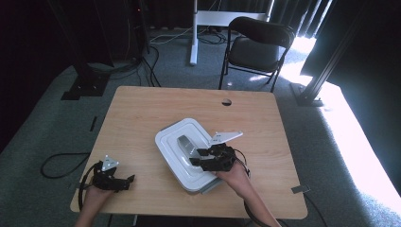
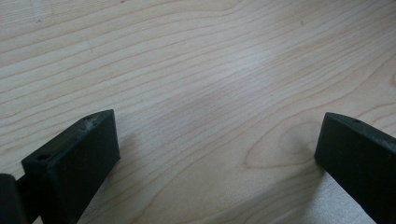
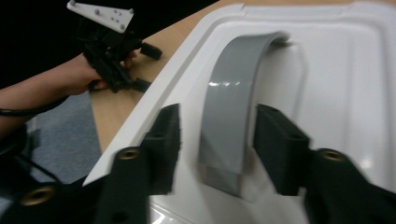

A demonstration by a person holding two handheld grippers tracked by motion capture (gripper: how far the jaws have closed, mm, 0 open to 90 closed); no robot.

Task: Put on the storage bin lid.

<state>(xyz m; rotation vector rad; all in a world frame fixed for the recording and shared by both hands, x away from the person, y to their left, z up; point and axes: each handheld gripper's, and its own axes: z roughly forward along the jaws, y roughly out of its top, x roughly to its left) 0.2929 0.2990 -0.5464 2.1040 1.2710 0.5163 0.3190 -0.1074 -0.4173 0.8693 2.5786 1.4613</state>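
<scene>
Right claw is apart around the grey handle, pads not touching; close off-centre and the white lid skids; left claw apart over bare table.

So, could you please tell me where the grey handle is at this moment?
In the high view, the grey handle sits on the white lid at the table's middle, just left of the right tongs; their jaws stand on either side of it, not touching.

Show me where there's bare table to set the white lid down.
Bare wood lies between the white lid and the left gripper, and along the far edge by the round hole. The near right is crowded: the right gripper straddles the grey handle there, jaws apart.
</scene>
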